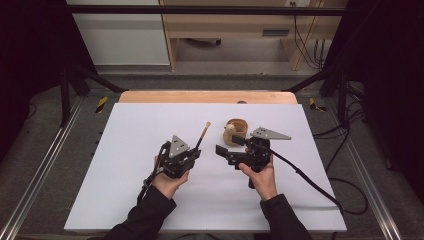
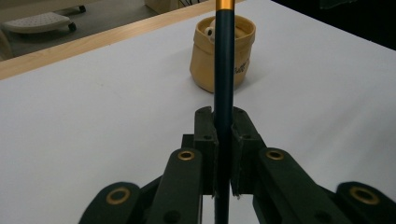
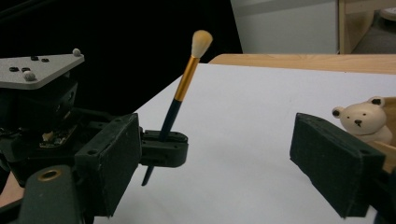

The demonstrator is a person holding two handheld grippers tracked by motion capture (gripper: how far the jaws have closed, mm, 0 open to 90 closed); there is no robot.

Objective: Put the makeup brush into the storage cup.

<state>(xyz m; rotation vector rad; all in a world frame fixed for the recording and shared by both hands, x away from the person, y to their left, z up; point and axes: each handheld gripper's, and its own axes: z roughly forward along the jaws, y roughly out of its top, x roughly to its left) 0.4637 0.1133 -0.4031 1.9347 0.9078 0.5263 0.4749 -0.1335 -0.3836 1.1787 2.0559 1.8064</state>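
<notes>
A lab: black frame (image 1: 200,10), floor cables (image 1: 345,190), white-topped table (image 1: 150,120).

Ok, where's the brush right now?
The brush is clamped in the left claw near the table's middle, bristles pointing up and away, just left of the tan pouch holding the bear.

Own black jaws spread wide over white table (image 3: 261,116), framing left gripper (image 3: 164,148) clamped on dark-handled brush (image 3: 180,95) with gold ferrule, pale bristles up and tilted right; cream bear figure (image 3: 365,119) behind right-hand jaw.
</notes>
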